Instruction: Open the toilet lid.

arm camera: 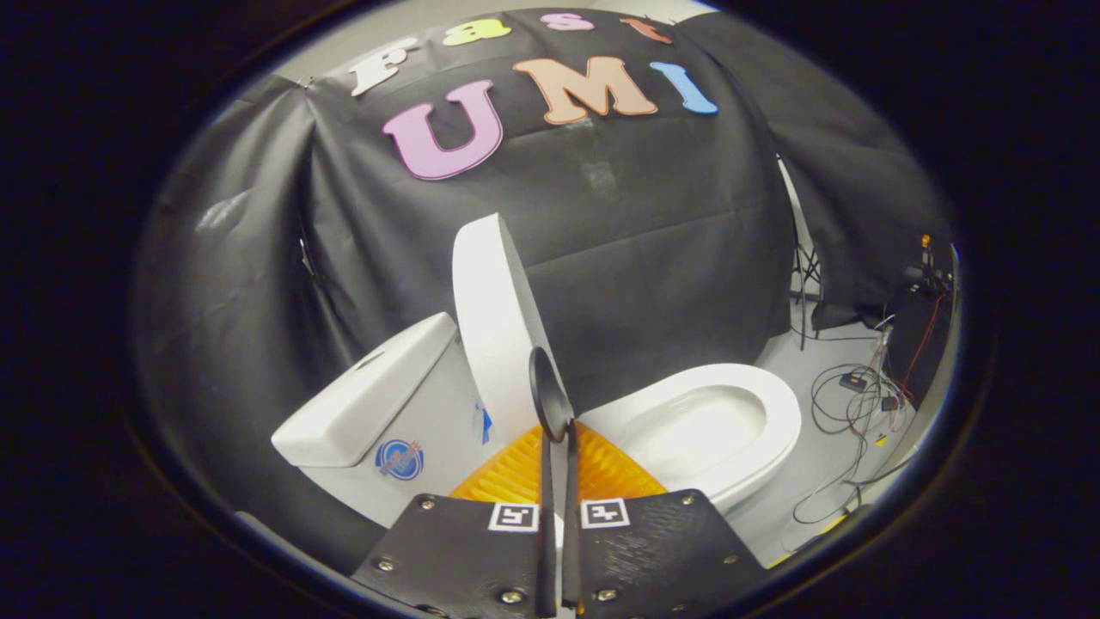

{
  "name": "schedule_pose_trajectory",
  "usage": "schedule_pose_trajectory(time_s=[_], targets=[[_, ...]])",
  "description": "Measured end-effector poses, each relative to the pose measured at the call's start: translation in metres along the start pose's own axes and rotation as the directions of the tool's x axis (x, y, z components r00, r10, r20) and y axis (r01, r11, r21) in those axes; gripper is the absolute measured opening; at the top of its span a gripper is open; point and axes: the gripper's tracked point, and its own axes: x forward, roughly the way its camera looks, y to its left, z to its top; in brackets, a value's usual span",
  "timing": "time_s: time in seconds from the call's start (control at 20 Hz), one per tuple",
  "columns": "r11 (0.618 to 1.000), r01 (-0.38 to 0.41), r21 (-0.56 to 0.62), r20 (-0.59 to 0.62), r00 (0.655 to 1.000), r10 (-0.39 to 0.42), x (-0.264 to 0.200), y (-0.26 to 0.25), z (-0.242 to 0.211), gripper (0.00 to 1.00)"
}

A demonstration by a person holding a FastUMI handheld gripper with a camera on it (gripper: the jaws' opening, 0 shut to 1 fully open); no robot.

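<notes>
Black cloth wall (653, 249) behind; pale floor with loose cables (846, 404) beyond the bowl. Toilet lid (490, 318) stands raised, nearly upright, between the tank (369, 395) and the open seat (730, 421). Gripper (559, 430) fingers pressed almost together, only a thin slit between them, nothing pinched; tips sit just at the lid's lower edge.

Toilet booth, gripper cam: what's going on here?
A person's handheld gripper sits in front of a white toilet. Its fingers are nearly closed around a thin dark round piece at the lid's edge. The toilet lid stands upright near the tank, so the seat and bowl are exposed. Loose cables lie on the floor beyond.
</notes>
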Motion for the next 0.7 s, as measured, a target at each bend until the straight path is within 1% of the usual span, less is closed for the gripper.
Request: schedule_pose_trajectory(time_s=[0.2,0.7], targets=[[0.999,-0.008,-0.052,-0.001,1.0,0.008,0.001,0.013,-0.002,0.04],[0.992,-0.076,-0.105,-0.017,0.997,0.075,0.001,0.036,-0.011,0.04]])
